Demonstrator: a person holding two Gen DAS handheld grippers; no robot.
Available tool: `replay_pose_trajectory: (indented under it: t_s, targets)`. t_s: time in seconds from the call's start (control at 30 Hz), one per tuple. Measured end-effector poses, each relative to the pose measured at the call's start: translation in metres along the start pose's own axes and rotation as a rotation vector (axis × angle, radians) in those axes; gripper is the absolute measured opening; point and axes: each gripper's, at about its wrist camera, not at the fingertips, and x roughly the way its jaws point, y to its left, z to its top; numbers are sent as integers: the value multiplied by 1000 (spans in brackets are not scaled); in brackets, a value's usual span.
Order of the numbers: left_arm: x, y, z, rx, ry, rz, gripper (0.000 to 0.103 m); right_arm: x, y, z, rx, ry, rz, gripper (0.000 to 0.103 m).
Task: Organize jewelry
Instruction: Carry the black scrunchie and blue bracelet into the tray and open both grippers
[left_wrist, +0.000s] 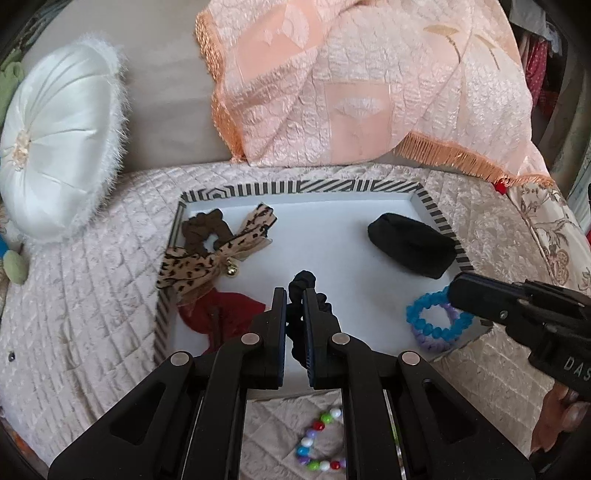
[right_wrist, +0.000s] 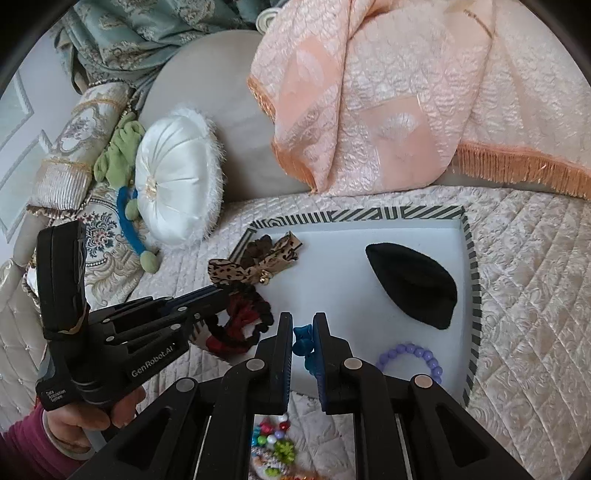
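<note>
Black scrunchie (left_wrist: 301, 295) is pinched in the left gripper (left_wrist: 294, 295), and the right gripper (right_wrist: 303, 341) pinches a blue bracelet (right_wrist: 303, 345). Both hang over the tray (left_wrist: 295, 186). Next, I think, they let go inside.

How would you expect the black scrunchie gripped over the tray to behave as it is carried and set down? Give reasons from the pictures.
The black scrunchie looks soft and floppy: it bunches and droops between the left gripper fingers. Being gathered cloth, it probably weighs little and should not slip easily. Dropped on the tray, it would likely slump flat rather than roll.
</note>
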Motion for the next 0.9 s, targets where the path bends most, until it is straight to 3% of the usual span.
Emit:
replay_pose_trajectory:
  t_s: [0.2,0.47,0.9]
  targets:
    - [23,6,-4,-15,38,17,7,27,-10,4,11,44,1,10]
    - [51,18,-5,-42,80,52,7,61,-33,11,-2,88,-106,10]
    - [66,27,-6,-52,93,72,7,75,-51,15,-3,82,-198,10]
